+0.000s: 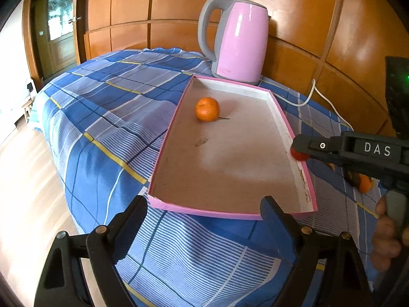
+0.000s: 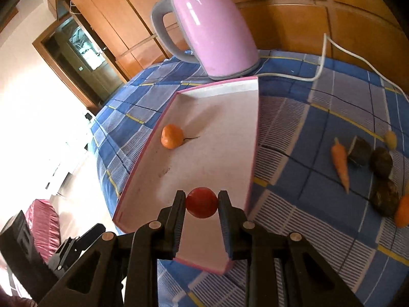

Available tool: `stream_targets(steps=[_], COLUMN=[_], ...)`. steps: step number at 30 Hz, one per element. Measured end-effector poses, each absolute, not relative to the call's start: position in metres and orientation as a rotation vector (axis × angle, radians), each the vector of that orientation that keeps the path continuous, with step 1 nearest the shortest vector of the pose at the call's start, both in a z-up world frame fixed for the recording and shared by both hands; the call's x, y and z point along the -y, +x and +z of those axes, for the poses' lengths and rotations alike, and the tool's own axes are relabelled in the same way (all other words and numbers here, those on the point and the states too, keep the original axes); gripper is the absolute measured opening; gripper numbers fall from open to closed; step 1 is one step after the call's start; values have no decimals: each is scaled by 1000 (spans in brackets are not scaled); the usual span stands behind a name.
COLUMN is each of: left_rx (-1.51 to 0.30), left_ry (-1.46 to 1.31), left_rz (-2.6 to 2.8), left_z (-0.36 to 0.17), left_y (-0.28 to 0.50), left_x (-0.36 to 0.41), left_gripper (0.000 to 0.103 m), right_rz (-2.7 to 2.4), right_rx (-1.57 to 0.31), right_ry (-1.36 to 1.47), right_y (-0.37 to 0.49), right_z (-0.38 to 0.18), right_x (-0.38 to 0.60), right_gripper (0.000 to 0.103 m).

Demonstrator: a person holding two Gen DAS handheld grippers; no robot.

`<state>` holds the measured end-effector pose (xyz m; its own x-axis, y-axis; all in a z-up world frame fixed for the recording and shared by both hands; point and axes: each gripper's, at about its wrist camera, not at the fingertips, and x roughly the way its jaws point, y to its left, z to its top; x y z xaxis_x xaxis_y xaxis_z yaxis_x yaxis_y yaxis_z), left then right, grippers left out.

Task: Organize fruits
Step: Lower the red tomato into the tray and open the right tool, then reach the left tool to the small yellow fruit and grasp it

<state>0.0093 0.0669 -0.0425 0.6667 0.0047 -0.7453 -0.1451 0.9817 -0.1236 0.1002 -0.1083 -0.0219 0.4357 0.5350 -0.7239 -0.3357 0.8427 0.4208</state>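
Right claw: the right claw (image 2: 202,202) pinches a small red fruit (image 2: 202,202) between its two fingers, over the near end of the pink tray (image 2: 251,138).
Left claw: the left claw (image 1: 204,220) is spread wide with nothing in it; the near edge of the tray lies just past its fingertips.
Orange fruit: an orange fruit (image 1: 207,109) sits alone in the tray, far ahead of both claws, near the tray's left wall.
Only the right view shows: off to the right of the right claw, on the checked blue cloth (image 2: 319,133), lie a carrot (image 2: 341,165), some dark brown lumps (image 2: 382,162), a small yellow thing (image 2: 391,139) and another orange one (image 2: 403,211) at the picture's edge.
Only the left view shows: a hand (image 1: 388,238) holding the right claw's grip, and the claw reaching in from the right with the red fruit over the tray's right wall.
In the way: in the left view the right claw hides most of that pile; only a bit of orange peeks out below it.
Behind the tray: a pink kettle (image 1: 239,42) with a grey handle stands at the far end, its white cord (image 1: 322,97) trailing right.
Back: wooden panels (image 1: 166,7).
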Motion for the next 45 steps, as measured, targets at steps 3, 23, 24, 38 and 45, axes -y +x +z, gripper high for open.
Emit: stream_targets(steps=[3,23,24,38,45], left_rx=[-840,-839,-838,-827,-829], left_ry=[-185,-127,-123,-46,-8], left_rz=[88,48,44,-36,-92], left_z=[-44,-40,-40,-32,-29], left_y=[9,10,9,8,13], left_x=[-69,-43,-42,-7,14], left_gripper=[90,90,90,90,90], right_rz=[537,300,285,74,-63], right_rx=[-980,-852,-847,-781,-793], right_ry=[212,159,155,109,167], right_y=[100,53,50,15,3], right_z=[-23,-15,-15,-15,-26], right_x=[103,163,166,221,273], right_gripper=[35,38,38,44,47])
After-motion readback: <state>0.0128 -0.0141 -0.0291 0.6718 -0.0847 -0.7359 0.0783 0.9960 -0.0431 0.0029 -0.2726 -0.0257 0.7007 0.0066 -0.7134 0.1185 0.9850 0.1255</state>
